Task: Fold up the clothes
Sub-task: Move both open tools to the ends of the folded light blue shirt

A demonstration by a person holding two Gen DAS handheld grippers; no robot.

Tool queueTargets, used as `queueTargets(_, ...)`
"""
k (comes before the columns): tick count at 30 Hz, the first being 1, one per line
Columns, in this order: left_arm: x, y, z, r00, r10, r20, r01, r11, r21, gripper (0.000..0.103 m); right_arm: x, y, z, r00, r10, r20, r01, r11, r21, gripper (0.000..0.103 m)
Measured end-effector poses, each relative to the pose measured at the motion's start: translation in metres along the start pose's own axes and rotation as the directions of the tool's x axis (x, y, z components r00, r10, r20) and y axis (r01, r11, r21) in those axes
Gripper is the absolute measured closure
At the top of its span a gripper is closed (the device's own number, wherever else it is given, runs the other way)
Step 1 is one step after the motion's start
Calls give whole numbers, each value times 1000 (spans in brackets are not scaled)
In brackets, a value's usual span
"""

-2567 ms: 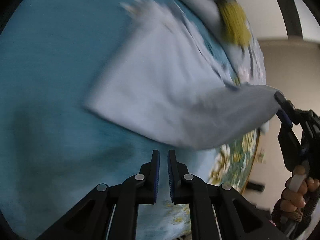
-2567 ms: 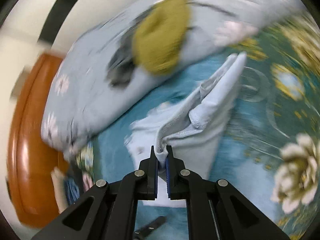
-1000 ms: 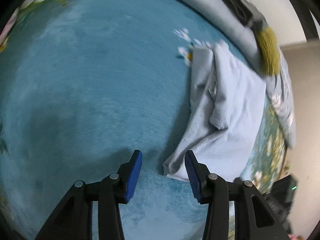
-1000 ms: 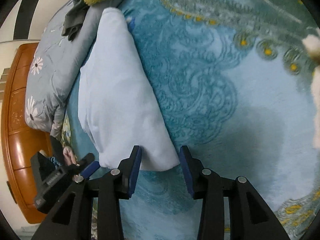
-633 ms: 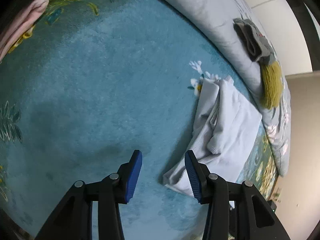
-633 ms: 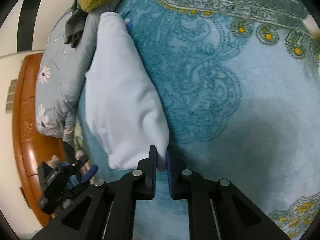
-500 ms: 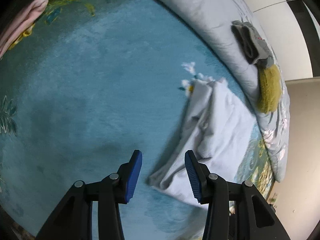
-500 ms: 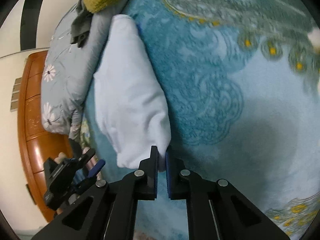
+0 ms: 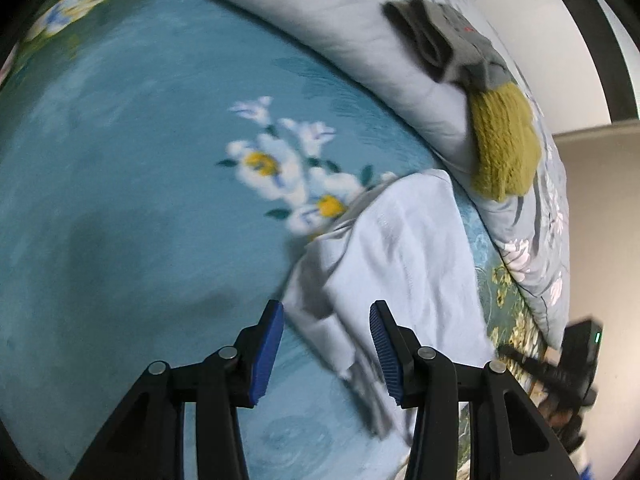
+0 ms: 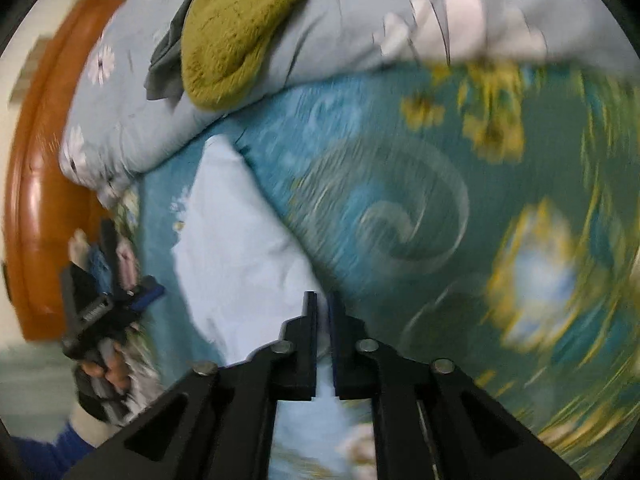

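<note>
A pale blue folded garment (image 9: pixel 404 256) lies on the teal flowered bedspread (image 9: pixel 140 160), next to a grey quilt. My left gripper (image 9: pixel 326 344) is open, and the garment's near layered end lies between its blue pads. In the right wrist view the same garment (image 10: pixel 240 248) runs down to my right gripper (image 10: pixel 322 320), which is shut on its near corner. The left gripper (image 10: pixel 120 292) shows there at the left, held by a hand. The right gripper (image 9: pixel 560 364) is blurred at the right edge of the left wrist view.
A grey flowered quilt (image 9: pixel 360 28) is bunched along the far side, with an olive fuzzy item (image 9: pixel 504 148) and a dark grey garment (image 9: pixel 436 44) on top. A wooden headboard (image 10: pixel 32 200) stands at the left. A wall (image 9: pixel 600 208) lies to the right.
My right gripper closed on the garment's corner and has dragged it along the bed. My left gripper stayed open and moved in, so the garment's end now sits between its fingers.
</note>
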State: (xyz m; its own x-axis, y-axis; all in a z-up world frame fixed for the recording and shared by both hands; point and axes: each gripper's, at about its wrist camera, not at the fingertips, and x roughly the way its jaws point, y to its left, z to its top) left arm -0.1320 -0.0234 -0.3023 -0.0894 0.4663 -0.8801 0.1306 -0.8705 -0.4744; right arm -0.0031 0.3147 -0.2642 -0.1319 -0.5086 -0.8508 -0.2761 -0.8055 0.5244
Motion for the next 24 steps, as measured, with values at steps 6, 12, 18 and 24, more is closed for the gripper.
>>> queueTargets(6, 15, -12, 25, 999, 31, -31, -28, 995, 99, 53, -30, -28, 40, 998, -7, 66, 8, 1000, -17, 103)
queueTargets(12, 31, -23, 50, 996, 56, -67, -42, 980, 196, 50, -22, -29, -11, 981, 87, 176, -103, 991, 85, 101)
queueTargets(18, 58, -23, 71, 981, 50, -189, 10, 954, 301, 48, 16, -31, -101, 939, 170, 299, -268, 908, 323, 78)
queueTargets(24, 77, -25, 79, 953, 28, -303, 99, 914, 394, 44, 65, -15, -156, 905, 198, 377, -372, 800, 472, 62)
